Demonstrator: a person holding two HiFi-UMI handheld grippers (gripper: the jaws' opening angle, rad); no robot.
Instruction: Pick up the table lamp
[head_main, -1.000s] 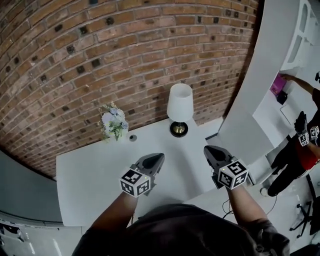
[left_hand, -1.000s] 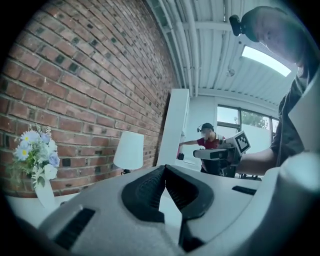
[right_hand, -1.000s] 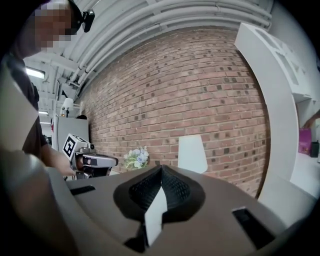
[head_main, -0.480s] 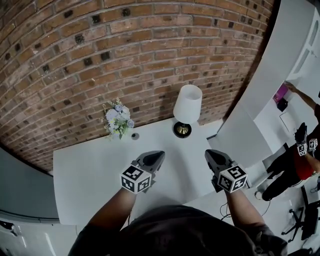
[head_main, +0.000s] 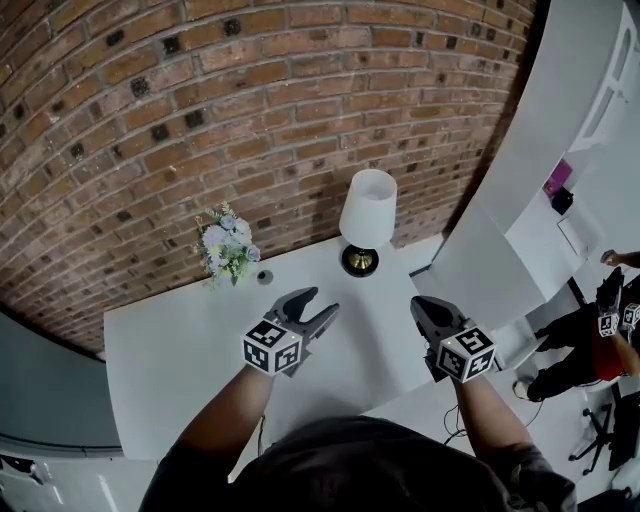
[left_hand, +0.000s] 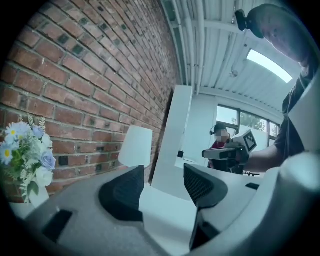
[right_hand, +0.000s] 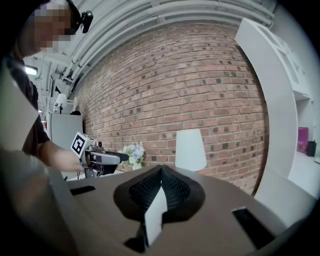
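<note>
The table lamp (head_main: 364, 212) has a white shade and a dark round base with a brass centre; it stands at the back of the white table (head_main: 180, 345) against the brick wall. It also shows in the left gripper view (left_hand: 136, 146) and the right gripper view (right_hand: 190, 149). My left gripper (head_main: 318, 307) hovers over the table short of the lamp. Its jaws have just been opening and stand apart with nothing between them. My right gripper (head_main: 419, 303) is to the lamp's right and nearer me, jaws together and empty.
A small vase of pale flowers (head_main: 228, 246) stands left of the lamp, with a little dark round thing (head_main: 262, 277) beside it. A white partition (head_main: 530, 150) rises at the table's right end. Another person (head_main: 600, 330) with grippers is at far right.
The left gripper's jaws were together and now stand apart. That gripper has moved a little forward toward the lamp. The right gripper has stayed where it was.
</note>
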